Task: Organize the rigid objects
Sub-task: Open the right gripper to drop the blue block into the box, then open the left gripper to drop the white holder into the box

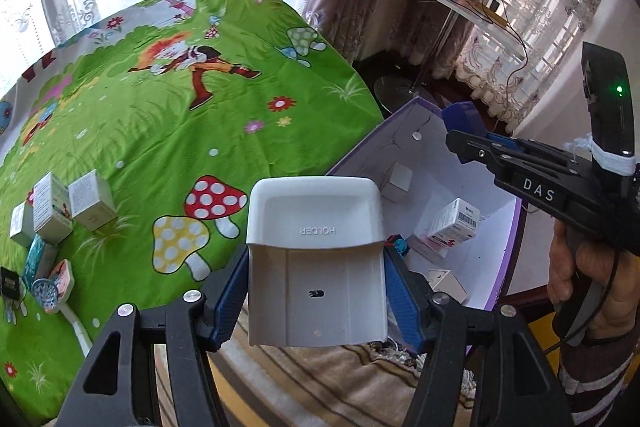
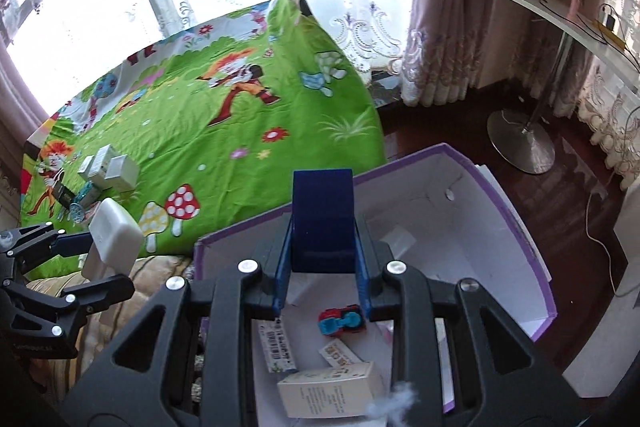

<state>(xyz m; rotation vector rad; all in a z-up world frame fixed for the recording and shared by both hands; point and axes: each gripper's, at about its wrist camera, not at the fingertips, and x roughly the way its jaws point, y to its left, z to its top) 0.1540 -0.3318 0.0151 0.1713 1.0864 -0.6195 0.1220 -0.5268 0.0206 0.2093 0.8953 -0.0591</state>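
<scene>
Carrying a white holder (image 1: 316,259) pinched in the left gripper (image 1: 316,291) and a blue holder (image 2: 323,223) pinched in the right gripper (image 2: 323,291), the person nears the purple box (image 2: 532,255), likely needing to release both inside.

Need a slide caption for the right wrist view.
Right gripper carries a blue holder over the purple box.

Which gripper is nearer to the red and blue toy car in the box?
Right. The right gripper, holding a blue holder, hangs directly over the toy car; the left gripper is outside the box, beside it.
</scene>
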